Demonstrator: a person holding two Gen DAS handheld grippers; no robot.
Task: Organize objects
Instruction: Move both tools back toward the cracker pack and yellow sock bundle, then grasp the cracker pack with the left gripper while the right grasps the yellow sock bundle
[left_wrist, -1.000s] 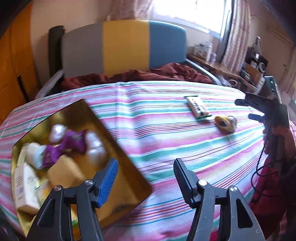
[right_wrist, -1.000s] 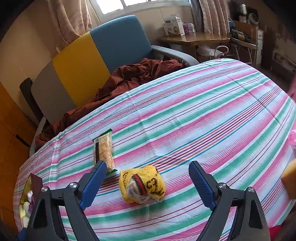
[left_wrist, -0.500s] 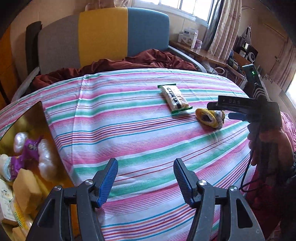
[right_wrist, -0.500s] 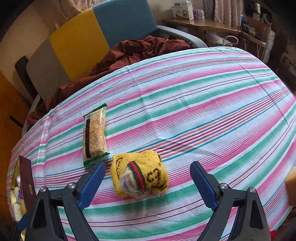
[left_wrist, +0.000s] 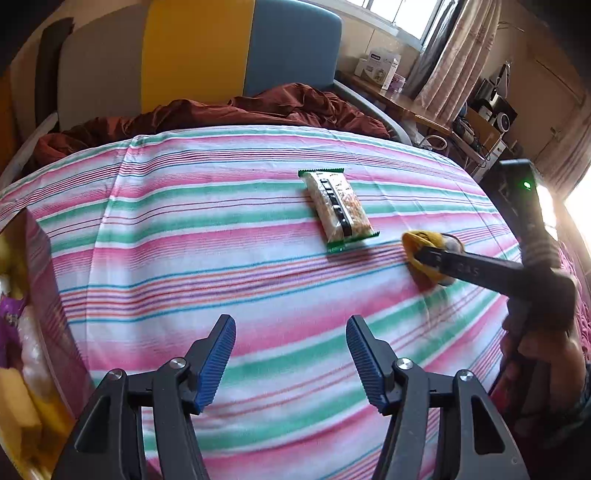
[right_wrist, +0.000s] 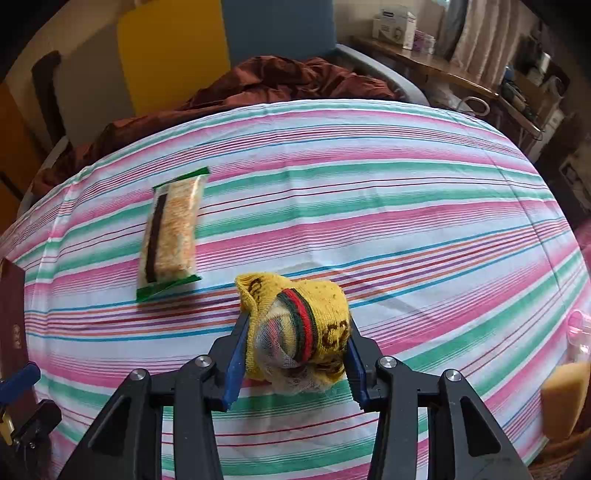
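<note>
Yellow rolled sock (right_wrist: 295, 332) on striped table (right_wrist: 406, 221), right hand-held gripper (right_wrist: 293, 349) jaws just closed onto it, pads pressing both sides. Grasp step; next probably lift, carry to box (left_wrist: 40, 302). Left hand-held gripper (left_wrist: 290, 358) open, empty. Snack packet (left_wrist: 338, 210) just beside sock.
</note>
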